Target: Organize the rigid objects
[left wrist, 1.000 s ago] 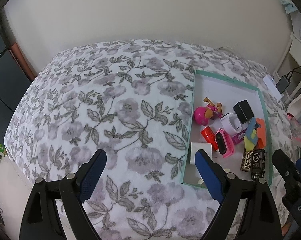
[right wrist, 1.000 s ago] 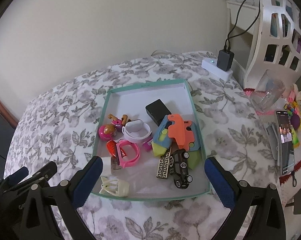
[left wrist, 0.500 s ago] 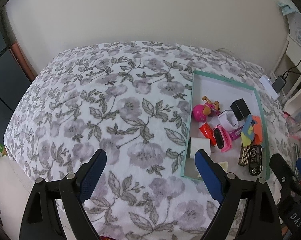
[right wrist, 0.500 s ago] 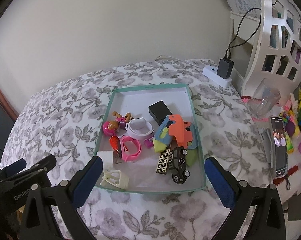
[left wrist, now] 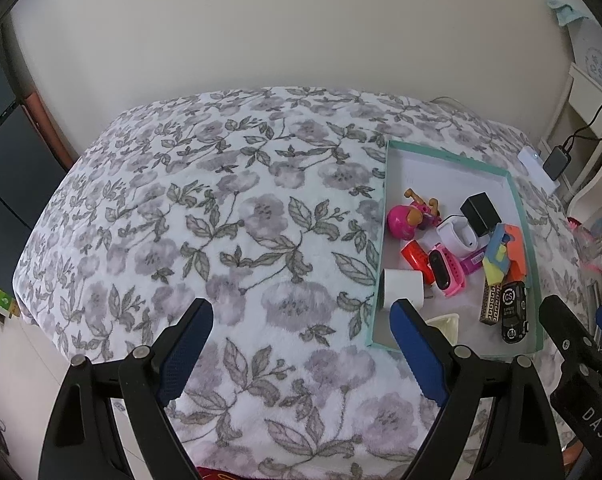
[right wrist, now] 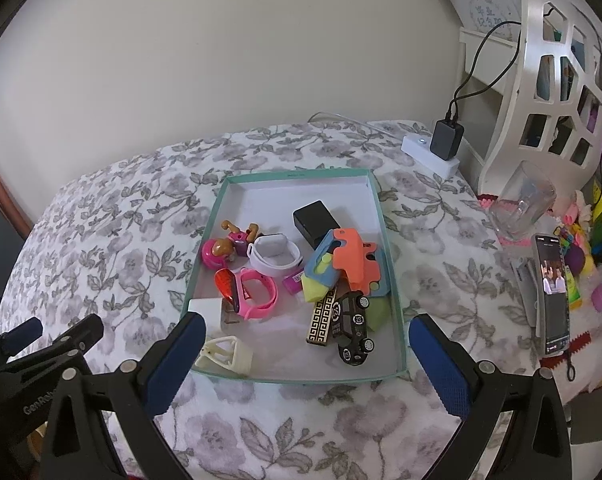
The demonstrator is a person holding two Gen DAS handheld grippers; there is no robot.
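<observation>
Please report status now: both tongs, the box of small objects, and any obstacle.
Left tongs open, empty, over the blanket. Right tongs open, empty, at the near edge of the box. Objects piled inside. Nothing in the way.

Both wrist views look steeply down from near, sharing the teal tray [left wrist: 521, 216] [right wrist: 393, 280].

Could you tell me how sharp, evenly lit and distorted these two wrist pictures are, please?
Left wrist view: soft even light, no glare, sharp on the tray and the floral blanket; fisheye bends the blanket's edges and darkens the corners. Right wrist view: equally sharp and evenly lit on the toy car, only faint shadows inside the tray; the white shelf curves strongly at the right edge.
</observation>
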